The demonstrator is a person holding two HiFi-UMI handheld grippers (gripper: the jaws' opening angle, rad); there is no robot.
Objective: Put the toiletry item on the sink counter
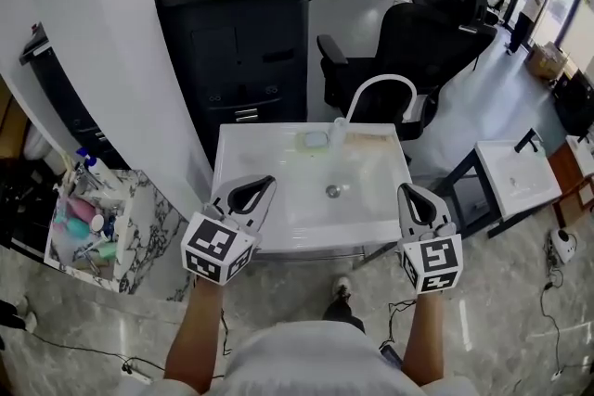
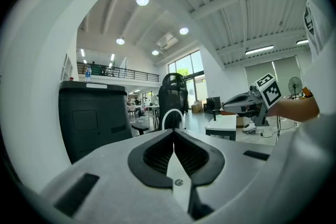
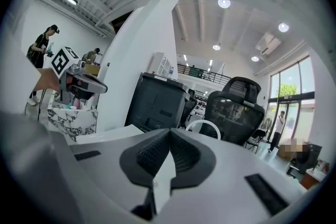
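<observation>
1. The black cabinet (image 1: 232, 23) stands behind the sink, against the white pillar.
2. A black office chair (image 1: 418, 32) sits to its right, just behind the faucet.
3. The white sink desk (image 1: 251, 153) lies straight before you. Both of your grippers hang over its near edge.
4. A second sink (image 1: 509, 185) stands well apart on your right.
5. The marble-patterned box (image 1: 147, 223) sits on the floor at your left, beside the pillar and apart from the desk.
6. Your left gripper (image 1: 267, 185) is over the near left corner of the desk. Its jaws are pressed together tip to tip with nothing between them, as the left gripper view (image 2: 173, 132) shows plainly.
7. Your right gripper (image 1: 408, 192) is at the near right corner. Its jaws are likewise fully closed and empty in the right gripper view (image 3: 169, 132).
8. The curved white faucet (image 1: 376, 88) arches over the back of the basin.
9. The toiletry items (image 1: 82, 220) are in the marble-patterned box, several bottles and tubes crowded together, a blue-capped bottle (image 1: 90, 168) at the back. None of them is touched by either gripper.
10. A pale green item (image 1: 314, 140) rests on the back rim of the desk, just left of the faucet's base.
11. The drain (image 1: 332, 191) lies in the middle of the basin.
</observation>
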